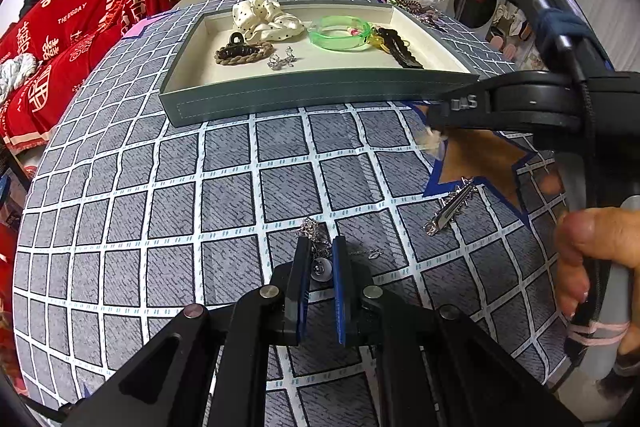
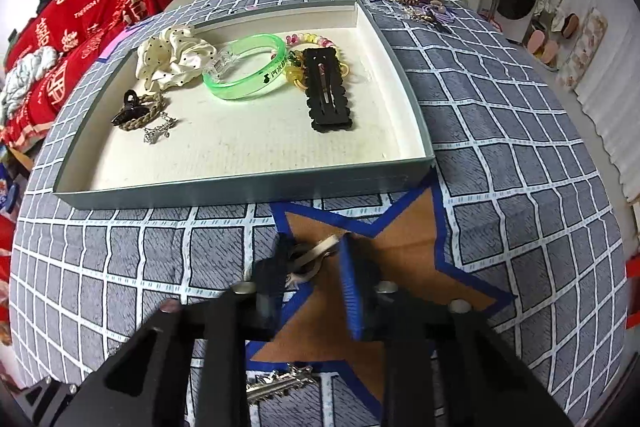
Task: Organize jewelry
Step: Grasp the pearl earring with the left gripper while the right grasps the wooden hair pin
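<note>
Left tongs (image 1: 321,269) clamped on a silver necklace (image 1: 316,243) at lower centre; right tongs (image 2: 316,267) clamped on a pale ring (image 2: 316,251) below the tray (image 2: 248,187).

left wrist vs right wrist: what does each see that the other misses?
Left wrist only: the left hand-held gripper shut on a silver chain, and a hand.
Right wrist only: the right hand-held gripper closed around a pale clip, and print on the green bangle.
Both: grey tray, scrunchie, silver barrette.
</note>
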The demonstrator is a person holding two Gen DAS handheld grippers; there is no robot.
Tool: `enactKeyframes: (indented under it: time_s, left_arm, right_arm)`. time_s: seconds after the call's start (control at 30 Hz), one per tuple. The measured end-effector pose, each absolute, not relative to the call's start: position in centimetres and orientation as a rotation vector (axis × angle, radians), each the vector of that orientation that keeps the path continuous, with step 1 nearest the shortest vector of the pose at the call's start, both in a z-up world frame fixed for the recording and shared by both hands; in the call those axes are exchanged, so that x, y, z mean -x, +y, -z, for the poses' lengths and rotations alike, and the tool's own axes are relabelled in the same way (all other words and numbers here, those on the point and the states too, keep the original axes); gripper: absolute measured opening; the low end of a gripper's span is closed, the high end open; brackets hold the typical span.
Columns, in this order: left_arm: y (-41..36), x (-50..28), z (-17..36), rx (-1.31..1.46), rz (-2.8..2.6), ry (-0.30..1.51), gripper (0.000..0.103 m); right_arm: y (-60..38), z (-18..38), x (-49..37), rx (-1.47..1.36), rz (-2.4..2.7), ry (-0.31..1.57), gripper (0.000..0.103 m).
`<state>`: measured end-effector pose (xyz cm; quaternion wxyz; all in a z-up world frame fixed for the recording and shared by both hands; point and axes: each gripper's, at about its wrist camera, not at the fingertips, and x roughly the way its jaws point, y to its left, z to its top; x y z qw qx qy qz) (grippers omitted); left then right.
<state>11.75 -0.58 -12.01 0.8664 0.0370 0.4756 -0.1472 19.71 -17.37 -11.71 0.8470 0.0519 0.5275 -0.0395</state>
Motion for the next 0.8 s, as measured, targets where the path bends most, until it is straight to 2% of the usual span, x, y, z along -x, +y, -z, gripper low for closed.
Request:
enactKeyframes:
  time_s: [0.17,0.8]
  left_arm:
    - [-0.6,-11.8,12.0,-0.073,0.307,0.995,0.018]
    - [-0.3,-11.7,11.9,-0.053,0.296,1.008,0.018]
  right_arm:
    - [-18.2,11.6,-18.5,-0.128,0.006,1.106,0.008]
    - [-21.7,9.9,-15.4,-0.244,-0.111,1.061,0.008]
